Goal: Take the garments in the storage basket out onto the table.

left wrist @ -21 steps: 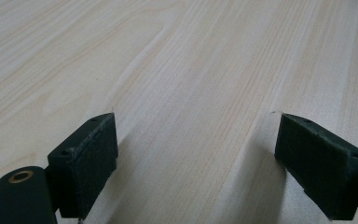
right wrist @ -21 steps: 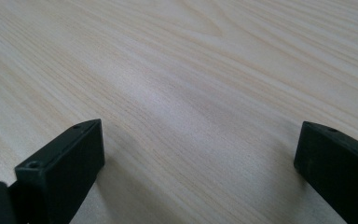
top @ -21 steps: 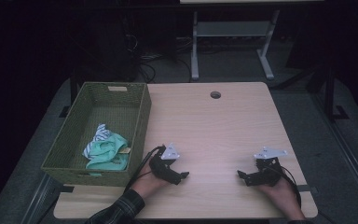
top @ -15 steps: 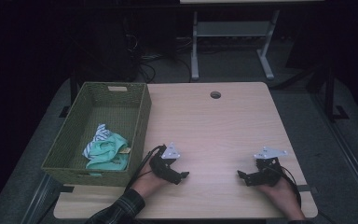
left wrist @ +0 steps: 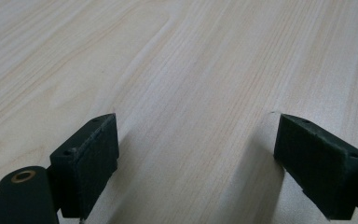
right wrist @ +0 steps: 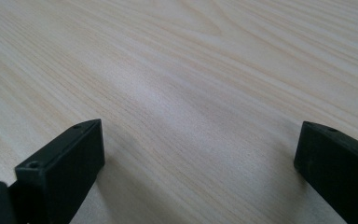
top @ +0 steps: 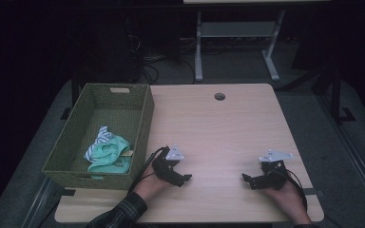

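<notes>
Both grippers rest low on the light wooden table [top: 218, 133] near its front edge. My left gripper [top: 184, 179] lies at the lower left, a hand behind it, its jaws pointing right. In the left gripper view my left gripper [left wrist: 196, 158] stands open over bare wood, nothing between the jaws. My right gripper [top: 245, 179] lies at the lower right with its jaws pointing left. The right gripper view has my right gripper [right wrist: 198, 163] open wide above bare tabletop. A green woven basket [top: 142, 118] stands at the table's left, holding a crumpled mint and white cloth [top: 109, 152].
A round cable hole [top: 219, 96] sits near the table's far edge. Behind the table stands a grey metal frame [top: 237, 42] on a dark floor, with cables beside it. The table's edges drop off to dark floor on all sides.
</notes>
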A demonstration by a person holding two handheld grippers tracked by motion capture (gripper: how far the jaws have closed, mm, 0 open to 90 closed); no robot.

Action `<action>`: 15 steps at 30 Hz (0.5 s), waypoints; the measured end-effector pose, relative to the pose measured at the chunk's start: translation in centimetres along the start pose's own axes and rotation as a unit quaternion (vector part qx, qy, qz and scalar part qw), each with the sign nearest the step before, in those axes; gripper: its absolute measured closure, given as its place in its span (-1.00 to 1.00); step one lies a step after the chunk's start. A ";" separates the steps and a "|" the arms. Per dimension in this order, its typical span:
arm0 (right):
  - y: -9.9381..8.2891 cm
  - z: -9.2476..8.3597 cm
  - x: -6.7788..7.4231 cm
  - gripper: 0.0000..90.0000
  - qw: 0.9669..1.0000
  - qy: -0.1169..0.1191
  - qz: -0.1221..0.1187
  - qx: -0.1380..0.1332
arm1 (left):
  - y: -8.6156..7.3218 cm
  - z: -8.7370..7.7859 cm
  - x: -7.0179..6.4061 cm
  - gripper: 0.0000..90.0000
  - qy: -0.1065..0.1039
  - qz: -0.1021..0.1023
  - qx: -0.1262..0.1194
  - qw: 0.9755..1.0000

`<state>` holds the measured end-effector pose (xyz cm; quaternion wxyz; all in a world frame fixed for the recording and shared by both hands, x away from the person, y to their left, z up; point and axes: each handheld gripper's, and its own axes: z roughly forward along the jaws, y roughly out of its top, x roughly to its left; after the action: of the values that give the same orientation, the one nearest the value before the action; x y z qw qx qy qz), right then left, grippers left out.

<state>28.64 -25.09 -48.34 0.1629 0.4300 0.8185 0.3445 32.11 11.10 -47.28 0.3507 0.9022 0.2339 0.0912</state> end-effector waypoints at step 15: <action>0.0 0.0 0.0 -0.98 1.000 0.001 0.000 0.001 | 0.4 -0.3 0.2 -0.71 -0.013 -0.012 0.008 1.000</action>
<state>28.58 -25.11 -48.33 0.1622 0.4298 0.8189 0.3442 32.31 11.11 -46.83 0.3477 0.9032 0.2405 0.0735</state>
